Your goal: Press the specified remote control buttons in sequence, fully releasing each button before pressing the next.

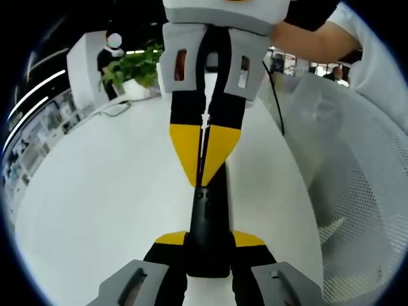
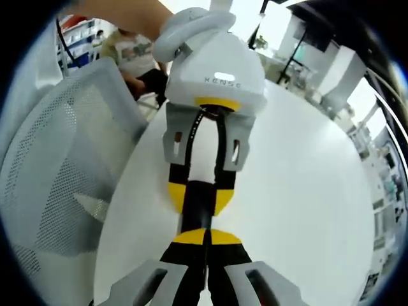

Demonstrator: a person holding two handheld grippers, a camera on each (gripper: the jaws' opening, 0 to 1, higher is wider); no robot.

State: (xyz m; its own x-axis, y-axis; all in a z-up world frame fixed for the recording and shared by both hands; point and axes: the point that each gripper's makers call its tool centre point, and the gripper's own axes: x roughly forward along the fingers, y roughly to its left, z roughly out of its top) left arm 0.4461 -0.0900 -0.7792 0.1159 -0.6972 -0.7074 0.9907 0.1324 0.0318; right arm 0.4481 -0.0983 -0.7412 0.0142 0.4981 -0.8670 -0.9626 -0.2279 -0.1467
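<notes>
Left gripper [image 1: 207, 245] clamps the near end of the black remote [image 1: 209, 220] over the white table [image 1: 95, 197]; right gripper [image 1: 204, 169], jaws closed and empty, tips on its upper face: press straight down with tips together, then lift fully clear.

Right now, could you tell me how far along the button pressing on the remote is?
Done: left gripper grips the black remote over the white table. In hand: right gripper, jaws shut, has its yellow tips on the remote. Left: which presses remain cannot be told.
</notes>
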